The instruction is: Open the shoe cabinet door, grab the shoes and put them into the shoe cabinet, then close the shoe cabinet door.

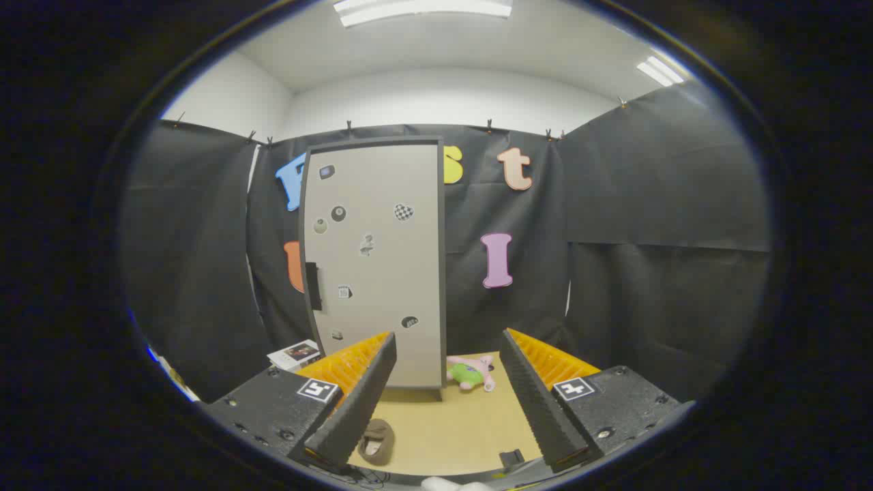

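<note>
On the floor by the cabinet: brown shoe (376,441), below the left finger.
Shoe cabinet (374,266): door closed, beyond the fingers.
Claw (448,402): spread open, empty.
Right of cabinet base: plush toy (470,373).

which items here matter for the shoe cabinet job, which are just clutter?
Job:
shoe cabinet, door shut, beyond the fingers
door handle, dark, on the door's left edge
brown shoe, on the floor between the fingers
gripper, open, holding nothing

Clutter:
pink and green plush toy, beside the cabinet's base
booklet, left of the cabinet
</note>
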{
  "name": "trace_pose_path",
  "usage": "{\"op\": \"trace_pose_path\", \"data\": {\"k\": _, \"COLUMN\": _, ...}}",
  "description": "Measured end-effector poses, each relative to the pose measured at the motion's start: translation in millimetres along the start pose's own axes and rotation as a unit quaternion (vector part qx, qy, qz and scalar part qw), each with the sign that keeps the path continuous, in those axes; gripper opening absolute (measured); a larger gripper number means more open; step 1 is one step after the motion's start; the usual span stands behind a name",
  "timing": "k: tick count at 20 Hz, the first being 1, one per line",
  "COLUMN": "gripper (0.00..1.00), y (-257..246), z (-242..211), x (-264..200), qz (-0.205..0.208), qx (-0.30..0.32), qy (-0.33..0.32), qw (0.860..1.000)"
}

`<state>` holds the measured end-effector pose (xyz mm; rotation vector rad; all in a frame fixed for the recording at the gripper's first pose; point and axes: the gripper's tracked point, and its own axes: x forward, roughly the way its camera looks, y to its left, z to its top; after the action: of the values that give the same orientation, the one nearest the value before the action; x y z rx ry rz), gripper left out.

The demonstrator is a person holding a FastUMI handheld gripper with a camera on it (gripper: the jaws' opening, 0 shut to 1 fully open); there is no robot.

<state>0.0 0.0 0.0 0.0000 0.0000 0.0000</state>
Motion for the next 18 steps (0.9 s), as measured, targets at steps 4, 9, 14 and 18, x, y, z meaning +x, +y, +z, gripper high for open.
{"op": "trace_pose_path", "data": {"k": 4, "gripper": 0.99, "y": 2.5, "z": -1.8, "x": 4.2, "qz": -0.004, "qx": 0.001, "qy": 0.006, "qw": 1.0}}
{"op": "trace_pose_path", "data": {"k": 9, "gripper": 1.0, "y": 4.1, "z": -2.3, "x": 6.8, "qz": -0.011, "qx": -0.003, "qy": 0.008, "qw": 1.0}}
{"op": "trace_pose_path", "data": {"k": 14, "gripper": 1.0, "y": 12.8, "z": -2.6, "x": 16.5, "qz": -0.011, "qx": -0.004, "qy": 0.017, "qw": 1.0}}
{"op": "trace_pose_path", "data": {"k": 18, "gripper": 1.0, "y": 38.1, "z": -1.0, "x": 36.3, "qz": -0.005, "qx": -0.01, "qy": 0.02, "qw": 1.0}}
